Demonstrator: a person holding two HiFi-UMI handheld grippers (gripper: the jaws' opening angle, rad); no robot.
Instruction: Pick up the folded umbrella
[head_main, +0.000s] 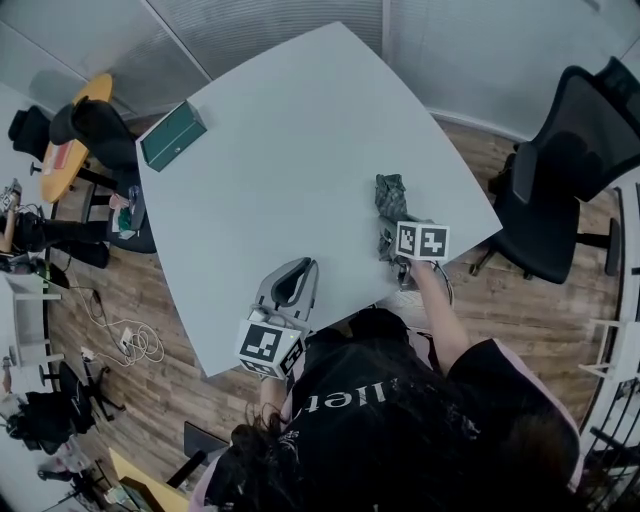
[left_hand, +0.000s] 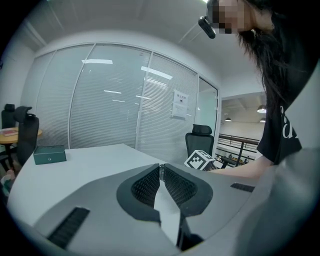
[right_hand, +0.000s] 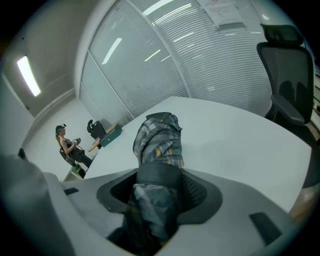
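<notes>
The folded umbrella (head_main: 390, 195), grey plaid with yellow flecks, is near the right edge of the pale grey table (head_main: 290, 150). My right gripper (head_main: 392, 243) is shut on its near end. In the right gripper view the umbrella (right_hand: 159, 135) juts forward out of the gripper (right_hand: 157, 176) with its far end tilted above the tabletop. My left gripper (head_main: 299, 268) rests low by the table's front edge. Its fingertips meet, with nothing between them (left_hand: 160, 169). The marker cube of the right gripper (left_hand: 200, 159) shows in the left gripper view.
A dark green box (head_main: 172, 135) sits at the table's far left corner. A black office chair (head_main: 565, 170) stands to the right of the table. A round wooden table (head_main: 70, 140) with dark things on it is at the left. A person (right_hand: 67, 145) stands far off.
</notes>
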